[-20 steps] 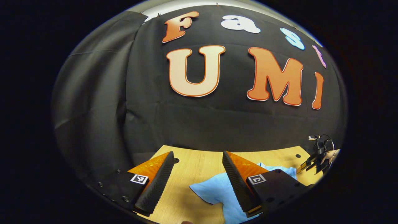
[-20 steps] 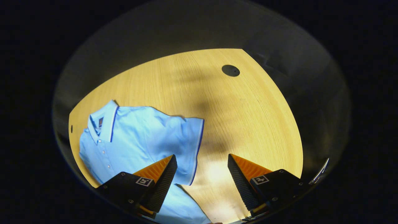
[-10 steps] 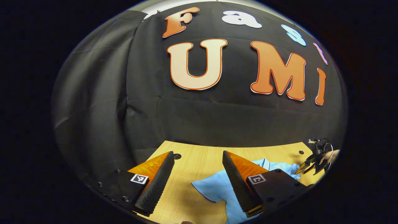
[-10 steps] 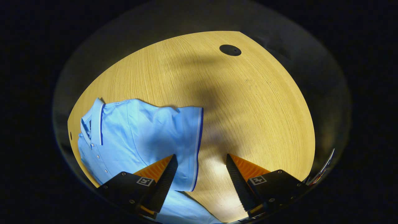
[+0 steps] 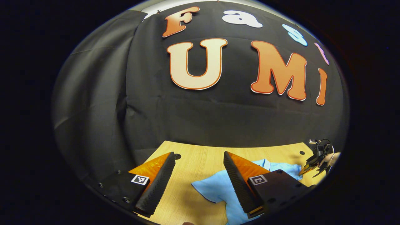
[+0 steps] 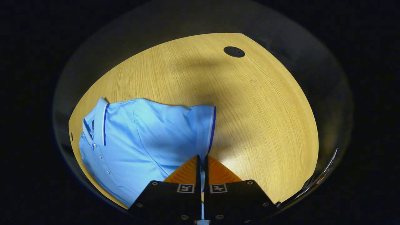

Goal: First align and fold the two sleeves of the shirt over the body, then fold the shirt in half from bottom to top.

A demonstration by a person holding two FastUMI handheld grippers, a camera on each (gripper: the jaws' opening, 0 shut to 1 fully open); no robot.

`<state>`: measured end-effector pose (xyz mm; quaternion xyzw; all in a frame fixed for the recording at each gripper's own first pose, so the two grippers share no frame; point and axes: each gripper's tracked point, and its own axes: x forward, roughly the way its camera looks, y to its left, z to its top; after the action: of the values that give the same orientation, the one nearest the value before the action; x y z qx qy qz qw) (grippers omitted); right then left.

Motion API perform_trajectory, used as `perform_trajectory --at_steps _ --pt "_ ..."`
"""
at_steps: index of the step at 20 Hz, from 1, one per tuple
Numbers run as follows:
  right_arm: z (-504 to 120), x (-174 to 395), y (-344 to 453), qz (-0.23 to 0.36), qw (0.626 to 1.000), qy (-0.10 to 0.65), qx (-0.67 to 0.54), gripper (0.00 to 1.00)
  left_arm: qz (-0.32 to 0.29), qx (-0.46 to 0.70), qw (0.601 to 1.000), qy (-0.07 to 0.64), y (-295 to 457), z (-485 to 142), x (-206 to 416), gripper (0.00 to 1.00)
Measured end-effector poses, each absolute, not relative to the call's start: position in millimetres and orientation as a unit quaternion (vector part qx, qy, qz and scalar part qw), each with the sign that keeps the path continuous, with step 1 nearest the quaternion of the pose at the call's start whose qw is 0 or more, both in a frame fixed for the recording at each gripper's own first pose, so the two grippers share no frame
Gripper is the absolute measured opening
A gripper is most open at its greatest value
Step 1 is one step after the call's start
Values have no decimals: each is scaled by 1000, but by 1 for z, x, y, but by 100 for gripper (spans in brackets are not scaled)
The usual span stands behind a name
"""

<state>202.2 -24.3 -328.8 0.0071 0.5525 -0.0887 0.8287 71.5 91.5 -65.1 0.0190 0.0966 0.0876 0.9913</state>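
A: Right gripper view: the right gripper (image 6: pixel 201 162) is being held with its jaws pressed together on the trimmed hem of the right sleeve (image 6: pixel 204 131). The blue shirt (image 6: pixel 137 140) is lying on the counter (image 6: pixel 250 103), collar (image 6: pixel 98 120) away from that sleeve.

B: How is this step best being done?

A: The sleeve is best being lifted only slightly and carried toward the button placket, with its hem being kept parallel to the shirt's side, so no bunching is being caused.

B: And the left gripper (image 5: pixel 200 168)?

A: Its jaws are being kept wide apart, nothing being held; the other sleeve (image 5: pixel 212 190) is lying just beside them.
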Motion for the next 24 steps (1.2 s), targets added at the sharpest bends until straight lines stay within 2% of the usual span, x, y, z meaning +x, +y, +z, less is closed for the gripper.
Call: perform_trajectory --at_steps 7,14,24 --pt "-295 205 -14 -65 858 509 -39 1 90 20 991 94 106 -66 59 100" --pt "-245 204 32 -19 884 463 -61 1 91 25 992 85 121 -58 49 98" --pt "-248 178 145 95 878 467 -52 2 108 20 990 89 151 -63 34 100"
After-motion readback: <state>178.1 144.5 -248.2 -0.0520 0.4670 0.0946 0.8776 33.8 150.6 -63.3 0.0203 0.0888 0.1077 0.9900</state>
